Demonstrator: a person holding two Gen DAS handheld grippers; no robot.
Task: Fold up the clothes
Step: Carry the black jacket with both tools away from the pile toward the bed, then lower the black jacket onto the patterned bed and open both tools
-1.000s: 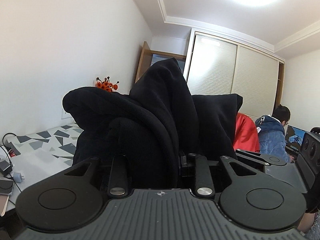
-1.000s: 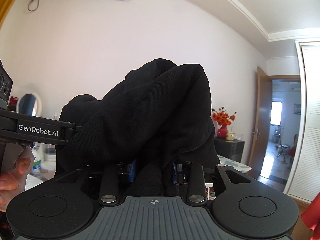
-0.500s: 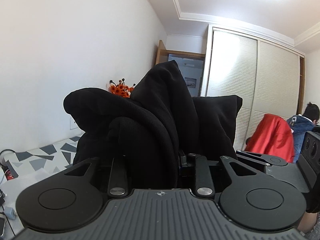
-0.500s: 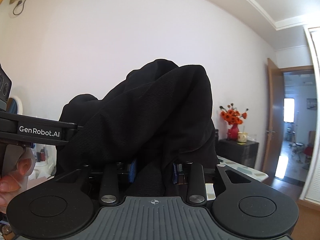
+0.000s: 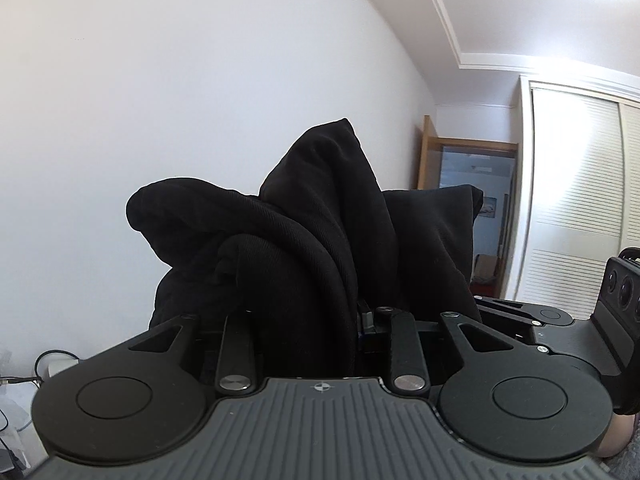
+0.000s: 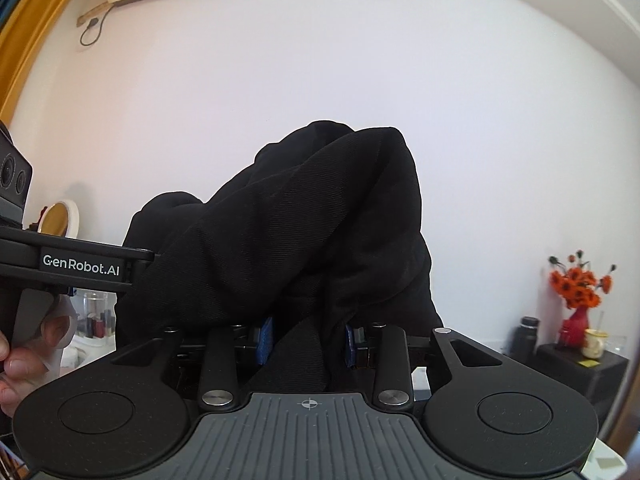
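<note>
I am gripping a black garment (image 5: 320, 240) with both grippers, holding it up in the air in front of a white wall (image 5: 200, 80). My left gripper (image 5: 316, 336) is clenching a thick bunch of the dark cloth, which is heaping up above its fingers and hiding them almost wholly. My right gripper (image 6: 308, 340) is pinching another fold of the same garment (image 6: 304, 220) between its blue-padded fingers (image 6: 265, 340). My left hand (image 6: 24, 356) is showing at the edge of the right wrist view. A vase of orange flowers (image 6: 578, 292) is standing on a dark cabinet (image 6: 580, 368) by the wall.
</note>
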